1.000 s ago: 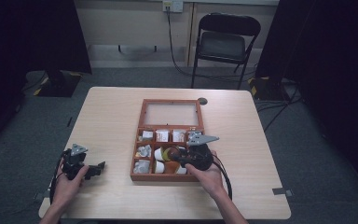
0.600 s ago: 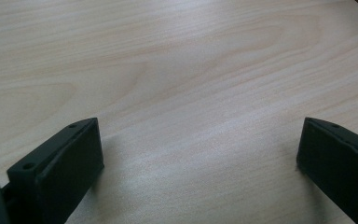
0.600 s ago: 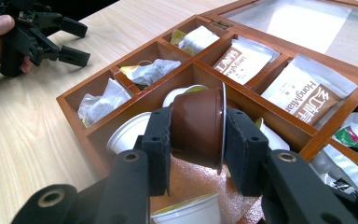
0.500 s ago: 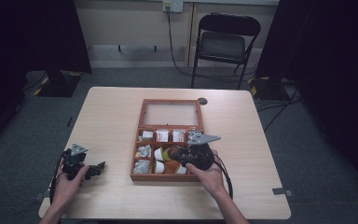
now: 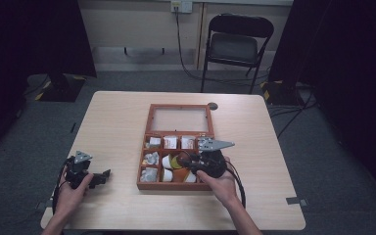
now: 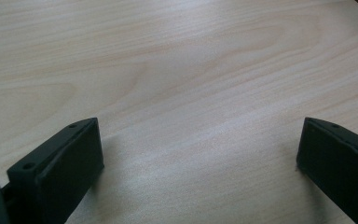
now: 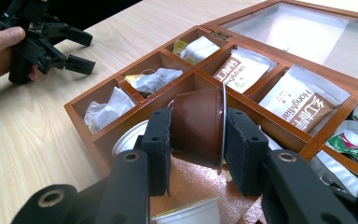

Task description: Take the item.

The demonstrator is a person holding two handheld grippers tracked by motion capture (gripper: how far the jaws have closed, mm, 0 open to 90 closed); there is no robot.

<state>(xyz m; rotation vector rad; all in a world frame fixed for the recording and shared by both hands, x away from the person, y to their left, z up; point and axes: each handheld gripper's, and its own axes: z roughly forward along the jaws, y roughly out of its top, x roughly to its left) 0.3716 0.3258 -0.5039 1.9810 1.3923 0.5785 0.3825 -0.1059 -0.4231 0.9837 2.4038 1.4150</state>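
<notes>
An open wooden box [image 5: 143, 166] with several compartments sits mid-table, its glass lid [image 5: 179, 119] laid flat behind it. My right gripper [image 5: 183, 160] hovers over the box's front middle compartment, shut on a brown coffee capsule [image 7: 198, 126] that lies on its side between the jaws. Under it are white capsules [image 7: 129, 138]. Tea bags [image 7: 151, 80] fill the left compartments and sachets [image 7: 240, 69] the back row. My left gripper [image 5: 102, 177] rests at the table's front left, open over bare wood [image 6: 200, 93], holding nothing.
A small dark disc [image 5: 212, 105] lies on the table beside the lid's far right corner. A folding chair [image 5: 235, 44] stands beyond the far edge. Bare tabletop [image 5: 112, 127] stretches left of the box, and more to its right.
</notes>
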